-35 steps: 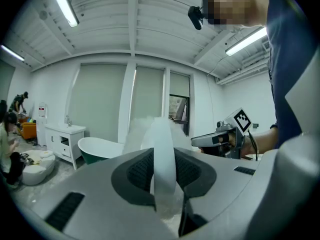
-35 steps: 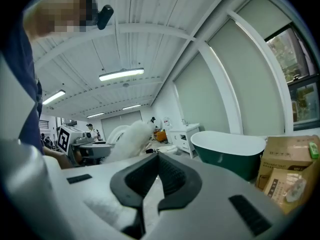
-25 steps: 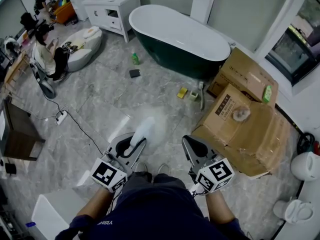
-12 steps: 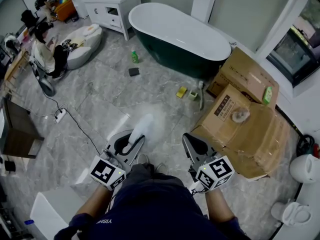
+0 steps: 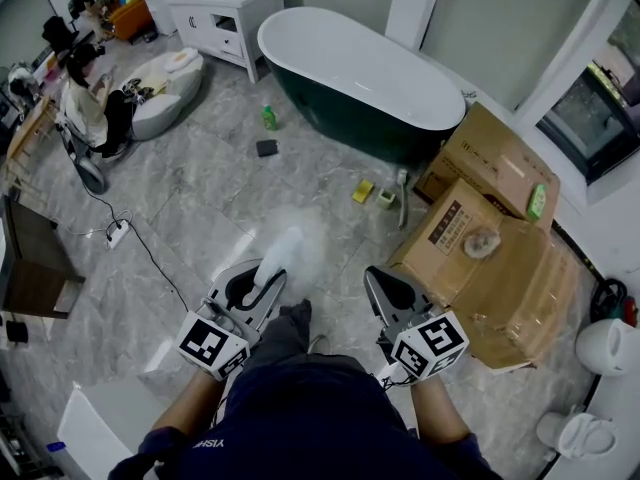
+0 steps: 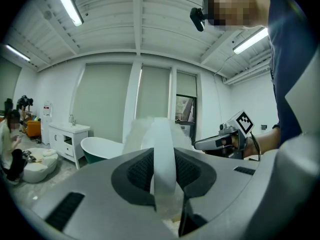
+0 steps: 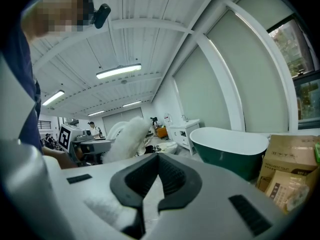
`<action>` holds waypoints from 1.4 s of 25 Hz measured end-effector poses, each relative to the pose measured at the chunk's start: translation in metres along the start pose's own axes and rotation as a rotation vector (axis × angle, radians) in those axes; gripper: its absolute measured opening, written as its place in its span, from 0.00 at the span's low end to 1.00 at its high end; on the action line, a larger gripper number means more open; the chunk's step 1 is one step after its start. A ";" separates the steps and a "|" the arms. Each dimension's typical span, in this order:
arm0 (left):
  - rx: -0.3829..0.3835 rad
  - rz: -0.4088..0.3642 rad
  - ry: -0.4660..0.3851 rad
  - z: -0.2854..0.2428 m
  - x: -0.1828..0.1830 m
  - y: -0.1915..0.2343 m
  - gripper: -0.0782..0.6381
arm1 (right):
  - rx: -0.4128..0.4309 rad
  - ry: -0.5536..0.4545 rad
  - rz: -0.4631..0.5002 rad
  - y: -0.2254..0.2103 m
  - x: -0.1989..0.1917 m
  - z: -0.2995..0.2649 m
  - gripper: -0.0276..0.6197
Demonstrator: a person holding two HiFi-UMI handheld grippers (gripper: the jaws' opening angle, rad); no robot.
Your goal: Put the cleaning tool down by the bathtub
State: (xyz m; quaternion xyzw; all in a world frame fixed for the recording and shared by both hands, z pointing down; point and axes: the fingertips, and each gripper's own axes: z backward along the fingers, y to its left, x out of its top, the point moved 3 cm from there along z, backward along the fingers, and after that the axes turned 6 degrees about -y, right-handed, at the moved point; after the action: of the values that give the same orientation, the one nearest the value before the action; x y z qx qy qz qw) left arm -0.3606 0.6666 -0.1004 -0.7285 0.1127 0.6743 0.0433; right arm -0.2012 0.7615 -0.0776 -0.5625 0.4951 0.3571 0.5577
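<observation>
Seen from a person's head looking down, a grey marble floor (image 5: 200, 208) stretches ahead in a large room. A dark green bathtub (image 5: 360, 78) with a white inside stands at the far end of that floor. The cleaning tool (image 5: 283, 255), a white fluffy duster, is in the air above the floor, well short of the bathtub and close to the person's body. The left claw (image 5: 264, 286) pinches its white handle, and the fluffy head pokes out toward the bathtub. The right claw (image 5: 376, 281) is pressed together with nothing in it, about as far from the bathtub as the left one. A small green bottle (image 5: 268, 118) lies on the floor just beside the bathtub, and cardboard boxes (image 5: 490, 258) sit to the right of its near end. The task appears to be in its carrying stage: the tool is in hand but not yet by the bathtub. What seems left is to cross the open floor to the bathtub, lower the tool to the floor beside it, and let go.
</observation>
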 end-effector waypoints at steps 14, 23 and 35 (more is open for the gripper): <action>-0.024 0.016 0.014 -0.062 0.000 0.105 0.26 | -0.027 0.021 -0.005 -0.048 0.015 -0.103 0.05; -0.053 0.022 0.024 -0.095 0.004 0.189 0.26 | -0.036 0.029 -0.015 -0.064 0.030 -0.189 0.05; -0.066 0.049 0.026 -0.121 0.010 0.272 0.26 | -0.070 0.036 -0.030 -0.081 0.045 -0.270 0.05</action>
State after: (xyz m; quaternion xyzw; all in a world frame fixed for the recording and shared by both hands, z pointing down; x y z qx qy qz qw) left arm -0.3030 0.3754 -0.0754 -0.7354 0.1088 0.6688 0.0009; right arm -0.1533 0.4807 -0.0657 -0.5952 0.4838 0.3557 0.5340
